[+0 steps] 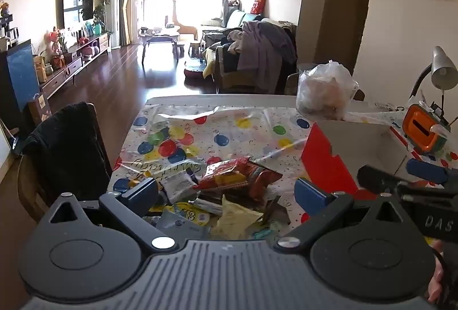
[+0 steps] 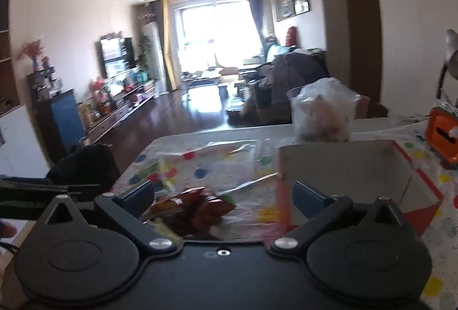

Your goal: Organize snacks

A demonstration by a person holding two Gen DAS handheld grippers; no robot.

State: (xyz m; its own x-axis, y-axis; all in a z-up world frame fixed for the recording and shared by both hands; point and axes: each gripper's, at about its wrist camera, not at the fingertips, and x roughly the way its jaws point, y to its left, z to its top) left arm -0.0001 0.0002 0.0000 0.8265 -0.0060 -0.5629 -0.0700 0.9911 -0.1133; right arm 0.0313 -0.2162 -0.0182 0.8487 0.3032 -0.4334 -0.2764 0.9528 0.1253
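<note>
Both my grippers spread wide, holding nothing.
My left gripper (image 1: 226, 191) hovers over the crinkly red-and-yellow snack packets (image 1: 239, 178); the red-and-white cardboard box (image 2: 357, 164) sits ahead of my right gripper (image 2: 223, 195).

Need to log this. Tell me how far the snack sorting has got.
Barely begun. Done: nothing, the box looks empty. In hand: nothing, left gripper and right gripper are both open above the snack pile. Left: every packet, still loose on the tablecloth.

Home living room, television (image 1: 78, 5), sofa (image 1: 243, 21), dining table (image 1: 217, 101)
</note>
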